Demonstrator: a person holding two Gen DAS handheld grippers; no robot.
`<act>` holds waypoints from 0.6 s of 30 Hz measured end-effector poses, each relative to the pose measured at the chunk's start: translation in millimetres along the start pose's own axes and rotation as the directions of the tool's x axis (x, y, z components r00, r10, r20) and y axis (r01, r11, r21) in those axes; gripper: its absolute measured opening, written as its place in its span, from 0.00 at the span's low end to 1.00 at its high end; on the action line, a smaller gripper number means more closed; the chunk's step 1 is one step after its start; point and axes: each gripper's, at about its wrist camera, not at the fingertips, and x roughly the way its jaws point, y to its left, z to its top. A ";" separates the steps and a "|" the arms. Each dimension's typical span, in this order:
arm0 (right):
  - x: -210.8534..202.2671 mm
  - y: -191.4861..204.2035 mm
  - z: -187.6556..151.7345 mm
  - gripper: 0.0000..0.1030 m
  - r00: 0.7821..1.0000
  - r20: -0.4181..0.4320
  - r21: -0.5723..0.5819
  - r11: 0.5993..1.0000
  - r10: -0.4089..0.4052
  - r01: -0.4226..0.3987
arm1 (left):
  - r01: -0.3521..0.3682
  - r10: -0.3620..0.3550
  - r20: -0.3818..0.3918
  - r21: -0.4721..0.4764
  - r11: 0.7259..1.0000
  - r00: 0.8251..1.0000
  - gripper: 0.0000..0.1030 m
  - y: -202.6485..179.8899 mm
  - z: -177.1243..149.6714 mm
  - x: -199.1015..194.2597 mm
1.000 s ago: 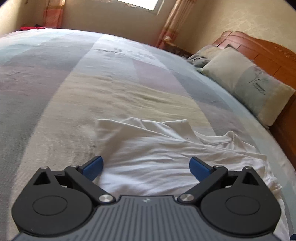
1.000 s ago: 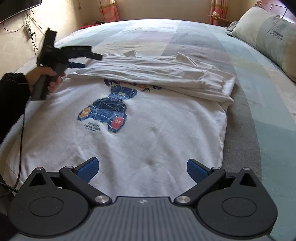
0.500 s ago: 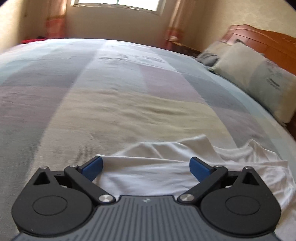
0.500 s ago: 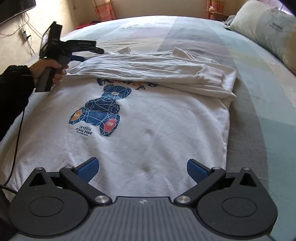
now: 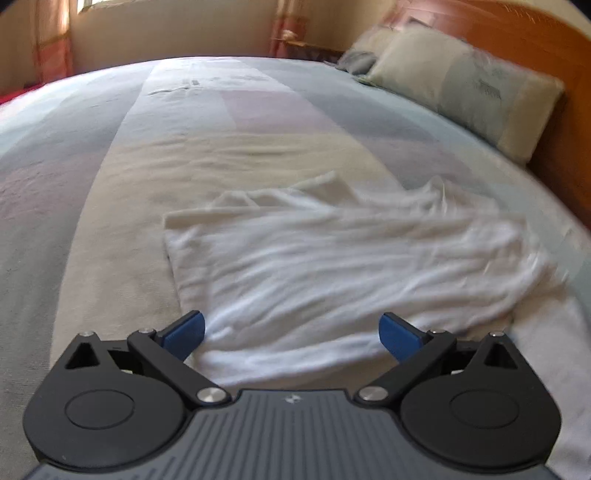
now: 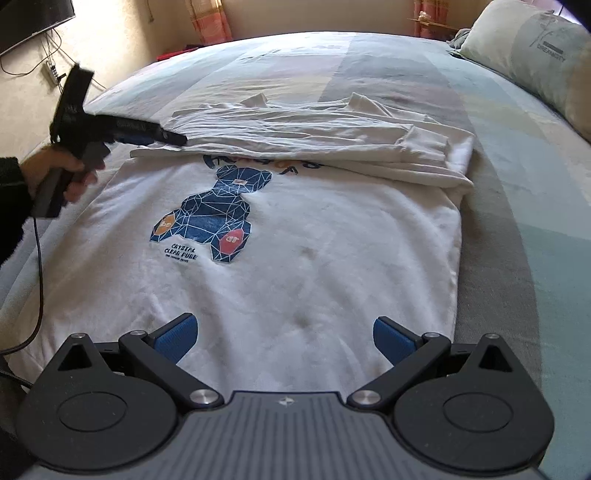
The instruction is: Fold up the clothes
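A white sweatshirt (image 6: 295, 266) with a blue bear print (image 6: 218, 218) lies flat on the bed. Its sleeves (image 6: 314, 136) are folded across the chest. My right gripper (image 6: 282, 338) hovers open over the hem with nothing between its blue pads. In the right wrist view a hand (image 6: 70, 177) holds my left gripper (image 6: 173, 138) at the left end of the folded sleeves. The left wrist view, blurred by motion, shows the folded white cloth (image 5: 332, 266) lying ahead. There my left gripper (image 5: 291, 334) stands open just above the cloth and holds nothing.
The bed carries a striped pastel cover (image 6: 517, 206). Pillows (image 5: 461, 85) lean against a wooden headboard (image 5: 517, 29) on the right. A black cable (image 6: 38, 277) hangs from the left gripper off the bed's left edge. A wall and curtains stand beyond the far side.
The left gripper has tipped down and swung right, so more of the folded sleeves fills its view. It sits lower against the sleeve edge. The right gripper barely shifted.
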 end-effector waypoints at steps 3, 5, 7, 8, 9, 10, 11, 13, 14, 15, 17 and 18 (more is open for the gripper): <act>0.9 1.4 -1.5 1.00 1.000 -0.002 0.000 1.000 0.001 -0.001 | 0.002 -0.002 0.014 0.012 1.000 1.000 0.98 -4.9 16.3 1.1; 2.4 2.9 -0.9 1.00 1.000 -0.001 0.000 1.000 0.009 -0.009 | 0.003 -0.003 0.010 0.013 1.000 1.000 0.98 -10.8 34.9 18.1; 4.3 3.3 -0.1 1.00 1.000 -0.004 -0.004 1.000 0.011 -0.011 | -0.003 0.003 -0.009 -0.010 1.000 1.000 0.98 -13.2 46.3 40.2; 5.7 2.7 0.4 1.00 1.000 -0.006 -0.005 1.000 0.009 -0.009 | 0.000 -0.001 -0.024 -0.033 0.999 1.000 0.98 -12.3 48.9 51.4; 6.3 2.3 0.4 1.00 1.000 -0.006 -0.006 1.000 0.008 -0.008 | 0.007 -0.009 -0.040 -0.056 0.998 0.999 0.98 -10.2 50.3 63.3; 6.8 2.0 0.4 1.00 1.000 -0.006 -0.006 1.000 0.008 -0.008 | 0.000 -0.004 -0.053 -0.075 0.997 0.999 0.98 -7.4 50.6 74.0; 7.2 1.6 0.4 1.00 1.000 -0.006 -0.006 1.000 0.008 -0.008 | -0.031 0.025 -0.070 -0.082 0.996 0.997 0.98 -4.6 49.0 84.1; 8.1 0.9 0.3 1.00 1.000 -0.007 -0.006 1.000 0.008 -0.009 | -0.105 0.097 -0.093 -0.075 0.992 0.991 0.98 0.5 45.1 102.1; 8.5 0.6 0.3 1.00 1.000 -0.007 -0.006 1.000 0.009 -0.009 | -0.122 0.116 -0.088 -0.067 0.990 0.989 0.99 1.1 45.5 105.1; 9.0 0.2 0.3 1.00 1.000 -0.007 -0.006 1.000 0.009 -0.009 | -0.134 0.129 -0.081 -0.060 0.989 0.988 0.99 0.9 47.1 105.7; 9.8 -0.4 0.3 1.00 1.000 -0.007 -0.006 1.000 0.009 -0.009 | -0.146 0.141 -0.077 -0.058 0.988 0.987 0.99 -1.4 49.8 101.6; 10.3 -0.8 0.3 1.00 1.000 -0.007 -0.006 1.000 0.009 -0.009 | -0.144 0.140 -0.073 -0.048 0.988 0.987 0.99 -4.3 50.0 97.3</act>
